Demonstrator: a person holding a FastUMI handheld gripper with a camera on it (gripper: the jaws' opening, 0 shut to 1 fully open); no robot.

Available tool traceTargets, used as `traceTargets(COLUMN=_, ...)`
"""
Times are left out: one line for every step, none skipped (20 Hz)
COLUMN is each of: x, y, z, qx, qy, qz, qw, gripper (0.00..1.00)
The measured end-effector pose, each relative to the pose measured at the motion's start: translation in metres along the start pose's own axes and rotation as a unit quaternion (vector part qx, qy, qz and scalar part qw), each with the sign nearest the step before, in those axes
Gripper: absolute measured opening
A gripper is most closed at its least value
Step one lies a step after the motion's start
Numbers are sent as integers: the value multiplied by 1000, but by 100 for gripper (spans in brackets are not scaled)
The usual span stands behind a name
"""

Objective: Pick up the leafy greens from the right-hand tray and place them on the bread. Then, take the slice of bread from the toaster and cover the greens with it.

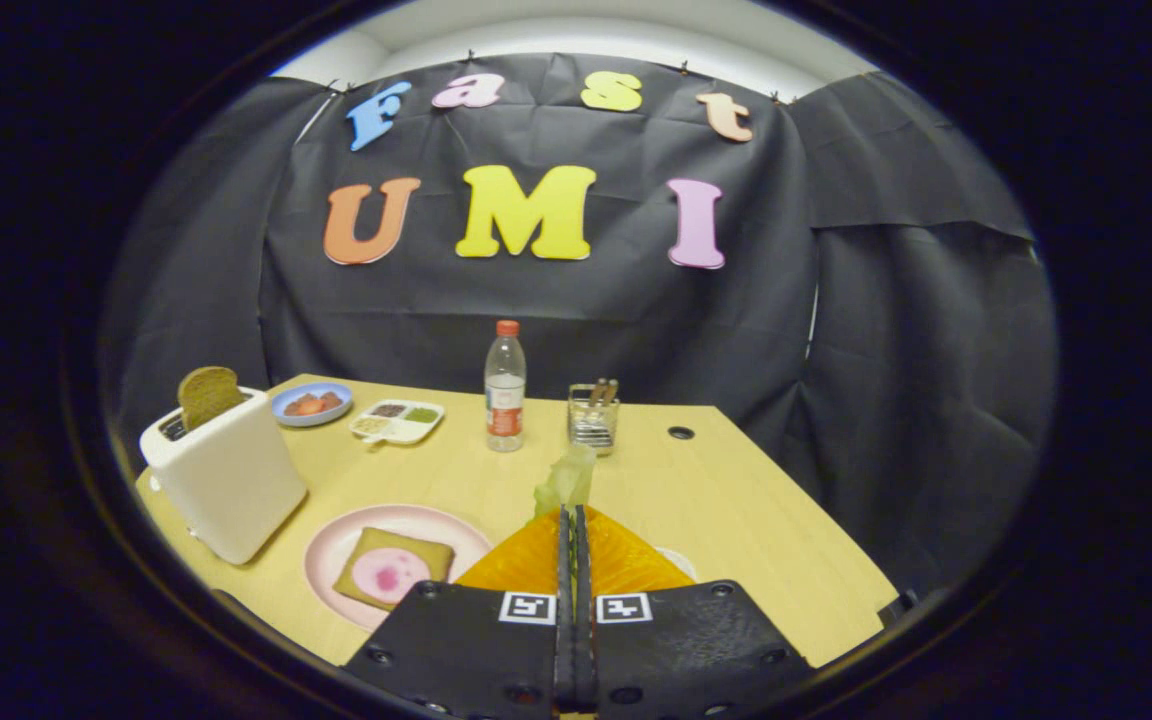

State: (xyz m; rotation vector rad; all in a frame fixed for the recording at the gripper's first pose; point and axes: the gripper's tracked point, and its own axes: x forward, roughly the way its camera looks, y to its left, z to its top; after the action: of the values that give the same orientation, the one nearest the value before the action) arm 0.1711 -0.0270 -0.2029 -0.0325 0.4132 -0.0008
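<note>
Tongs [573,520] pinch leafy greens [566,480] at their tips, raised above table [736,500], right of bread [394,567].

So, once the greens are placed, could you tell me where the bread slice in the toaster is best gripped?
Grip the bread slice by its rounded top, which stands upright out of the toaster slot; that is likely the only free part. Come from above, one finger on each flat face, and lift straight up. The gripper is shut on the leafy greens.
</note>
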Motion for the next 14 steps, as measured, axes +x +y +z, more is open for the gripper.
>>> traceTargets(x=-3, y=18, z=-2, qx=-5, qy=3, qz=15, qw=1000, gripper=0)
traceTargets(x=-6, y=36, z=-2, qx=-8, qy=3, qz=30, qw=1000, gripper=0)
traceTargets(x=-9, y=55, z=-2, qx=-11, qy=0, qz=46, qw=999, gripper=0)
traceTargets(x=-11, y=72, z=-1, qx=-14, qy=-2, qz=58, qw=998, gripper=0)
traceTargets(x=-14, y=89, z=-3, qx=-13, qy=-1, qz=72, qw=997, gripper=0)
traceTargets(x=-15, y=107, z=-5, qx=-9, qy=0, qz=88, qw=996, gripper=0)
traceTargets(x=-14, y=122, z=-6, qx=-5, qy=2, qz=98, qw=995, gripper=0)
traceTargets(x=-16, y=139, z=-8, qx=0, qy=8, qz=112, qw=994, gripper=0)
traceTargets(x=-17, y=158, z=-9, qx=7, qy=9, qz=129, qw=992, gripper=0)
traceTargets(x=-16, y=171, z=-7, qx=12, qy=5, qz=139, qw=990, gripper=0)
traceTargets(x=-15, y=180, z=-7, qx=11, qy=3, qz=143, qw=990, gripper=0)
traceTargets(x=-11, y=186, z=-10, qx=12, qy=7, qz=146, qw=989, gripper=0)
traceTargets(x=-6, y=191, z=-16, qx=14, qy=11, qz=147, qw=989, gripper=0)
traceTargets(x=0, y=191, z=-20, qx=11, qy=12, qz=145, qw=989, gripper=0)
